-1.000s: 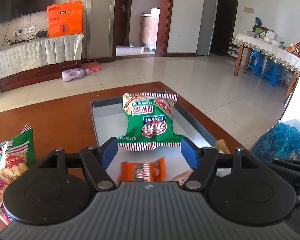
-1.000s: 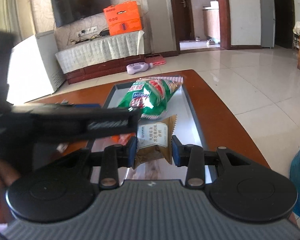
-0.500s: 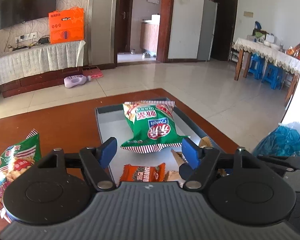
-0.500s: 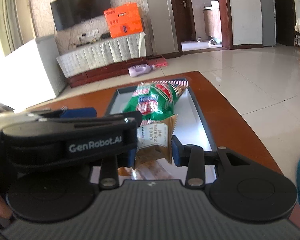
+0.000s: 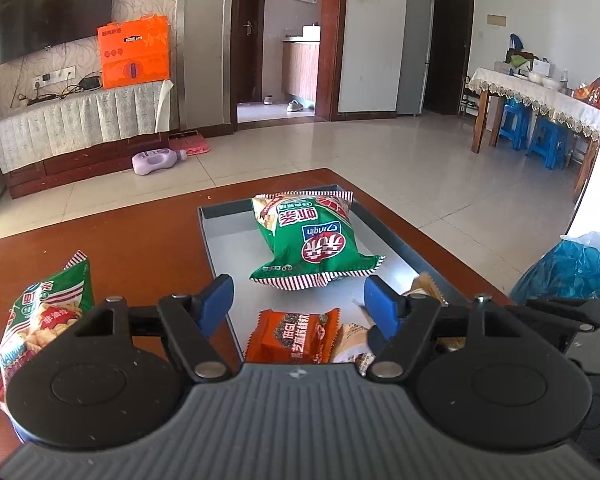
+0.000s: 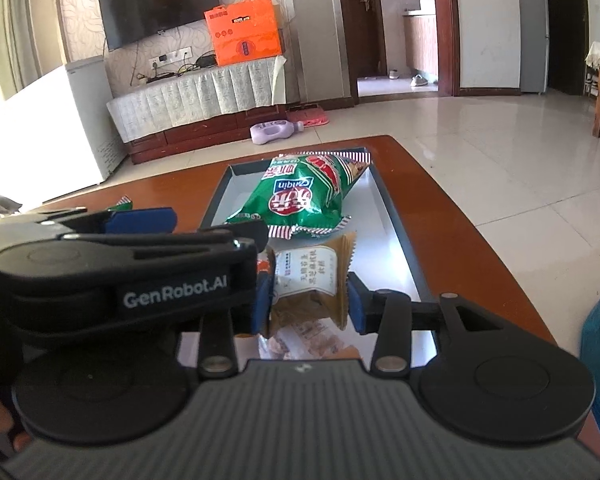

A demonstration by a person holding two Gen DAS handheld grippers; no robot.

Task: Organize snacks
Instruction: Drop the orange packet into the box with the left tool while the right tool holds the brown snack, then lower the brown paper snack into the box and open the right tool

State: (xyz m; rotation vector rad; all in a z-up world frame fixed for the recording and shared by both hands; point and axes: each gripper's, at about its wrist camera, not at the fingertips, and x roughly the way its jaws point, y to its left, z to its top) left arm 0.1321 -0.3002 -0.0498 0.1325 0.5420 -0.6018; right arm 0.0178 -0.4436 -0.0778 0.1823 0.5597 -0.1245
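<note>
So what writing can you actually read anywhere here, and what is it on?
"GenRobot.AI": side of the left gripper.
"Qinqin": green snack bag in the tray, seen upside down.
Chinese print on that bag, the orange packet, the brown packet and the orange box: too small or blurred to read.

On the surface (image 5: 148, 240), the tray (image 5: 396, 244) holds a large bag (image 5: 312, 244) behind two small packets (image 5: 296, 336), with another bag (image 5: 44, 316) left of the tray.

Tray (image 5: 220, 236) far-left floor bare; green bag (image 5: 312, 240) blocks middle; near end seemingly crowded.
</note>
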